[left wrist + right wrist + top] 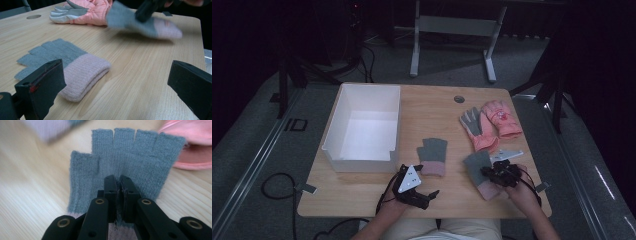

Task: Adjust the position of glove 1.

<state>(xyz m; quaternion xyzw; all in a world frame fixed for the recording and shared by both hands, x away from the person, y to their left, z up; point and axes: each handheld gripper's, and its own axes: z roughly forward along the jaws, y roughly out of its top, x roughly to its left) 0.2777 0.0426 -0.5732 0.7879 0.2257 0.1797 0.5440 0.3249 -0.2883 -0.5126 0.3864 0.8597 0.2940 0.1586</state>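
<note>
Your right gripper [501, 172] hides its glove's [479, 167] middle at lower right of the bench [362, 192], its jaws pinching grey knit in its own view, while your left gripper [414, 192] sits spread beside the other glove [432, 156].

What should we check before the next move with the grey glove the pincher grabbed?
1. Right gripper pinched shut on the held grey glove: ok.
2. Grip sits mid-glove, near the pink cuff, knit bunched between the jaws: ok.
3. Left gripper open and holding nothing: ok.
4. Second grey glove lies flat on the table, apart from the held one: ok.
5. White box open on top, nothing inside: ok.
6. Held glove clear of the pink ski gloves: cannot tell, they are close.
</note>
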